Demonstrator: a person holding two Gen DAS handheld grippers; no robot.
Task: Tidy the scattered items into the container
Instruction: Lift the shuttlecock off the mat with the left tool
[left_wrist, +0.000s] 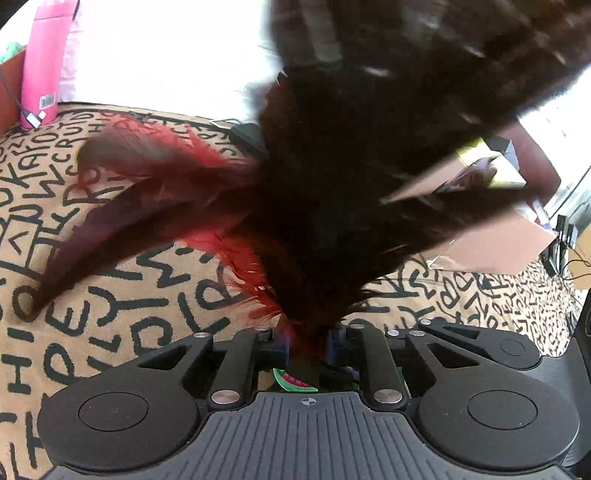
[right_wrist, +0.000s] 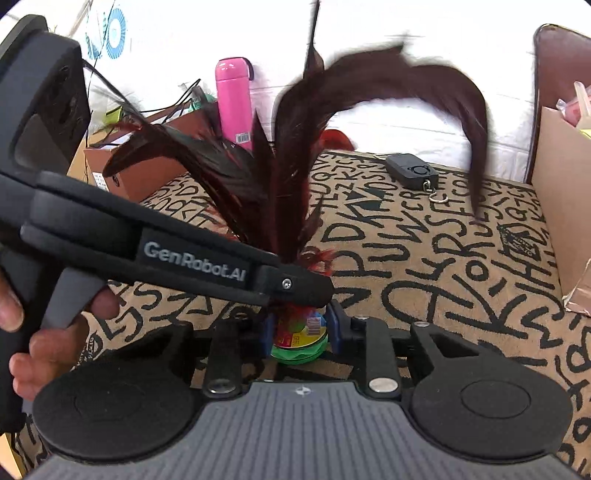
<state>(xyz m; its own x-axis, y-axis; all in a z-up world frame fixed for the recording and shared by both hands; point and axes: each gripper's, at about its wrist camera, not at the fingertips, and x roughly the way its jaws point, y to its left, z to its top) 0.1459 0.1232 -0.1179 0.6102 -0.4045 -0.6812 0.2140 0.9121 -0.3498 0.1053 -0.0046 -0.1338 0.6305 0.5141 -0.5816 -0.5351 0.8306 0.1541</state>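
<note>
A feather shuttlecock (right_wrist: 295, 192) with long dark red and black plumes stands upright over the letter-print cloth (right_wrist: 443, 280). Its colourful round base (right_wrist: 300, 334) sits between the blue pads (right_wrist: 266, 334) of my right gripper (right_wrist: 300, 330), which press on both sides of it. My left gripper (right_wrist: 314, 291) reaches in from the left and is shut on the quills just above the base. In the left wrist view the plumes (left_wrist: 351, 184) fill most of the picture, and my left gripper (left_wrist: 306, 341) is clamped on their red root. The green edge of the base (left_wrist: 293, 382) shows below.
An open cardboard box (right_wrist: 561, 192) stands at the right, also seen as the cardboard box (left_wrist: 495, 236). A black hand scale with a hook (right_wrist: 412, 171) lies on the cloth at the back. A pink bottle (right_wrist: 234, 103) and a brown box (right_wrist: 147, 162) stand behind. A person's hand (right_wrist: 55, 332) holds the left gripper.
</note>
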